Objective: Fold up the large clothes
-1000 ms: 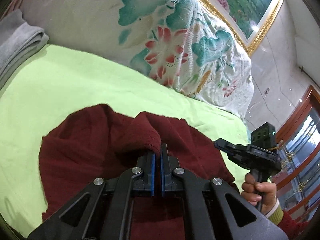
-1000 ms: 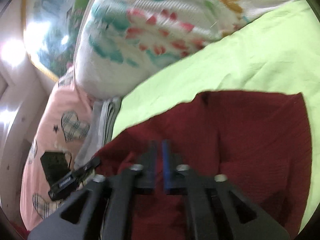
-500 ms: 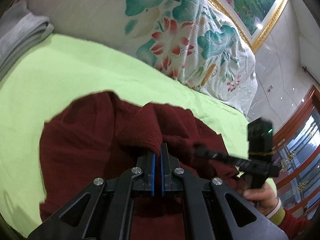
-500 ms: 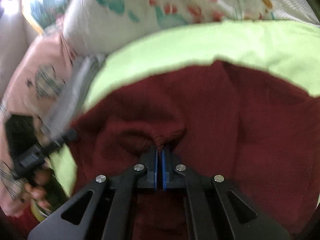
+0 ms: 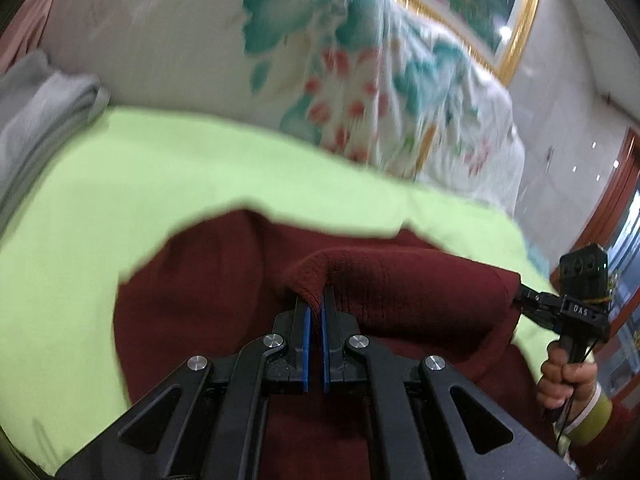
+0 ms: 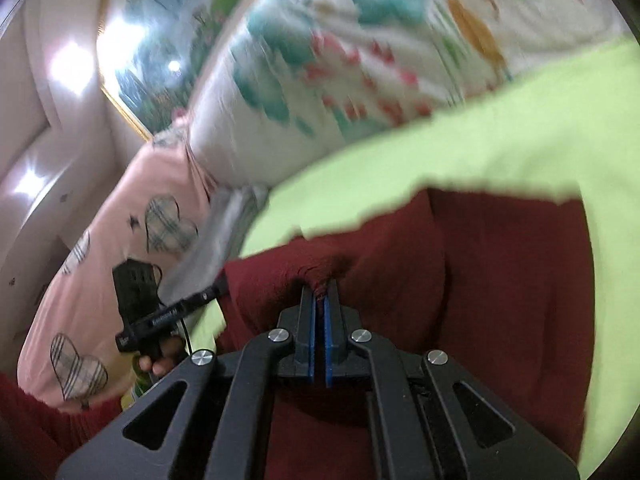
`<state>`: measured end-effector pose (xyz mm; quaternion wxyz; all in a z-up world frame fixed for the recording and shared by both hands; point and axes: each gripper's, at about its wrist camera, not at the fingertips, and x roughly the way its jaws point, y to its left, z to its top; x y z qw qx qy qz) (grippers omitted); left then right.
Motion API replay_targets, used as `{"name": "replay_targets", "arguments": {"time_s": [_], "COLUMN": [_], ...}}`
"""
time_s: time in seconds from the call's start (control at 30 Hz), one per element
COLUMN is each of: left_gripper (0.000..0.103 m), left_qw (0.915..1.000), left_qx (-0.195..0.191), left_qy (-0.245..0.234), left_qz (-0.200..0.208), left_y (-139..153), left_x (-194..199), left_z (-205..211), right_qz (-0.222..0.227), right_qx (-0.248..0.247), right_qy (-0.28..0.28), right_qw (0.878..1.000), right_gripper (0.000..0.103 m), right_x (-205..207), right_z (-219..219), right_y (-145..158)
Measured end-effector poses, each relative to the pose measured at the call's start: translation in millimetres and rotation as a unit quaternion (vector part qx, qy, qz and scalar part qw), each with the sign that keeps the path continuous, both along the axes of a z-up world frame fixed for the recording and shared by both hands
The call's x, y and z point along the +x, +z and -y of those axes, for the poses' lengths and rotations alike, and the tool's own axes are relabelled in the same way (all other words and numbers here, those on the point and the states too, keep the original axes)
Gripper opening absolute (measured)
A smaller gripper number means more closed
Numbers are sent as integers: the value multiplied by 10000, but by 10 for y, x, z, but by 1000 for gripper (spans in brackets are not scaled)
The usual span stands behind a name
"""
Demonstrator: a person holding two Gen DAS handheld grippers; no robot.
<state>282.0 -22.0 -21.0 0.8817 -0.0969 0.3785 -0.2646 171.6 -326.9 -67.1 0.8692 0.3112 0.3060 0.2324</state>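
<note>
A dark red knitted garment (image 5: 404, 288) lies bunched on a lime green sheet (image 5: 120, 184); it also shows in the right wrist view (image 6: 500, 272). My left gripper (image 5: 314, 300) is shut on a raised fold of the garment's edge. My right gripper (image 6: 320, 292) is shut on another pinch of the same edge. The stretch of cloth between the two grips is lifted and taut. In the left wrist view the right gripper (image 5: 528, 300) holds the cloth at the far right. In the right wrist view the left gripper (image 6: 218, 286) shows at the left.
A large floral pillow (image 5: 320, 60) stands behind the sheet. A folded grey cloth (image 5: 36, 120) lies at the left edge, and a pink heart-print pillow (image 6: 120, 248) beyond it. A gold-framed painting (image 5: 520, 20) hangs on the wall.
Both grippers have lifted the pinched edge and moved apart, stretching the cloth between them. The right gripper, free one second ago, closed on the garment. Both views are blurred by motion.
</note>
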Motion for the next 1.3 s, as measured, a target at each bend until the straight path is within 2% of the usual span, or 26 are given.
{"name": "replay_targets", "arguments": {"time_s": [0.13, 0.2, 0.23, 0.27, 0.33, 0.4, 0.47, 0.53, 0.67, 0.7, 0.73, 0.77, 0.8, 0.87, 0.93, 1.07, 1.17, 1.23, 1.3], "left_gripper": [3, 3, 3, 3, 3, 6, 24, 33, 35, 33, 30, 11, 0, 3, 3, 4, 5, 7, 8], "left_qw": [9991, 9989, 9988, 9986, 9983, 9976, 9966, 9962, 9957, 9958, 9958, 9960, 9963, 9953, 9936, 9918, 9922, 9926, 9925], "left_qx": [128, 134, 104, 81, -6, -204, -374, -411, -194, -23, 85, 175, 284, 680, 812, 797, 622, 492, 413], "left_qy": [-60, -69, -76, -86, -67, -54, -35, 14, 16, 1, -20, -25, -20, 167, 256, 361, 408, 455, 502], "left_qz": [-388, -444, -474, -522, -585, -652, -735, -768, -901, -913, -910, -875, -812, -673, -745, -931, -997, -1015, -1039], "left_y": [-248, -270, -263, -255, -222, -183, -148, -113, -142, -170, -193, -204, -205, -199, -256, -379, -359, -329, -311], "left_x": [-224, -305, -342, -368, -398, -419, -400, -353, -242, -227, -222, -226, -235, -252, -240, -256, -315, -397, -497], "left_z": [-107, -151, -181, -207, -259, -318, -355, -318, -115, -46, 1, 41, 75, 110, 99, 61, 13, -50, -113], "right_qz": [-490, -669, -719, -733, -678, -508, -528, -643, -1151, -1287, -1500, -1634, -1706, -1581, -1579, -1848, -1855, -1717, -1587], "right_qx": [128, 99, 33, 23, 63, 144, 24, -207, -561, -589, -604, -603, -610, -732, -861, -1029, -776, -671, -716], "right_qy": [244, 289, 262, 236, 37, -140, -378, -504, -723, -725, -661, -607, -601, -856, -1108, -1183, -1182, -1249, -1278], "right_qw": [9984, 9973, 9971, 9970, 9977, 9985, 9979, 9964, 9891, 9873, 9846, 9828, 9816, 9810, 9774, 9702, 9724, 9749, 9764], "right_gripper": [7, 7, 12, 19, 58, 62, 62, 62, 59, 54, 35, 20, 4, 3, 3, 3, 7, 17, 22], "right_x": [-174, -172, -184, -179, -233, -255, -219, -127, 151, 214, 297, 333, 357, 321, 284, 295, 252, 132, -8], "right_z": [-51, -68, -64, -55, 30, 103, 160, 154, 84, 71, 46, 38, 32, 95, 178, 200, 209, 204, 165], "right_y": [-276, -296, -286, -264, -184, -99, -15, 23, -74, -124, -211, -270, -301, -249, -228, -383, -350, -235, -127]}}
